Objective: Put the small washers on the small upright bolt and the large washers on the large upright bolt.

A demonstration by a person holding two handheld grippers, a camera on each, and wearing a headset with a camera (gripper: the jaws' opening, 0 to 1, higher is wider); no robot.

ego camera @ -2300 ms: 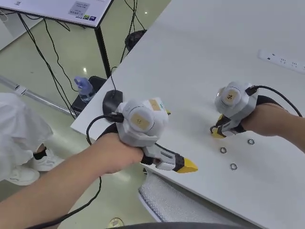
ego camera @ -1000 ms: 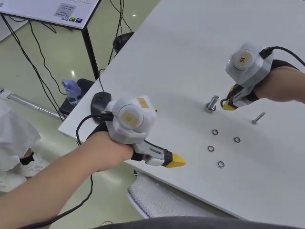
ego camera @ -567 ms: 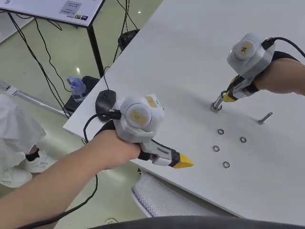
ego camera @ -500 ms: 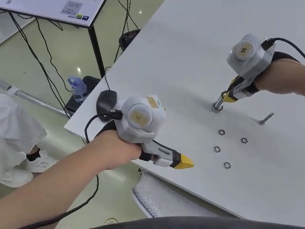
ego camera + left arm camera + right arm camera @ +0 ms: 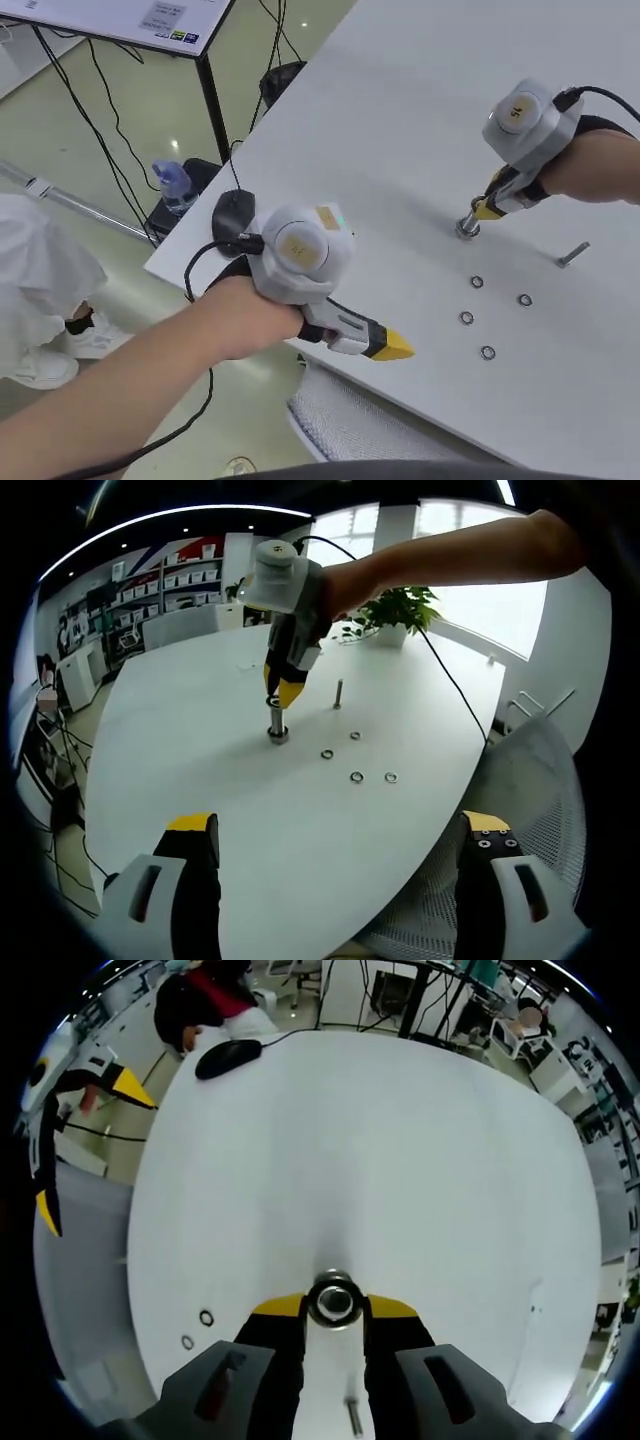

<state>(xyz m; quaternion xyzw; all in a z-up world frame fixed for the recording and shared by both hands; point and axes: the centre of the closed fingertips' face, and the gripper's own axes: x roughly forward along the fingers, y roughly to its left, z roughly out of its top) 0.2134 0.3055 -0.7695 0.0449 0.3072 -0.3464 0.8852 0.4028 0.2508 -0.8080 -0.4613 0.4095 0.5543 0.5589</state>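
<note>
Pinched the large upright bolt [image 5: 335, 1300], standing on the white table [image 5: 400, 120], by its head between the right gripper [image 5: 335, 1305]'s closed-in jaws. Saw that grip head-on in the right gripper view; hid the bolt top behind the gripper in the head view. Made out, in the left gripper view, the small bolt [image 5: 338, 693] standing just beyond and four washers [image 5: 356, 777] loose nearby. Held the left gripper [image 5: 338, 825] spread wide at the table edge, near a black mouse [image 5: 234, 212].

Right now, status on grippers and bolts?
Left gripper open, over table edge. Right gripper shut on large bolt, upright. Four washers loose on table. Nothing in the way.
</note>
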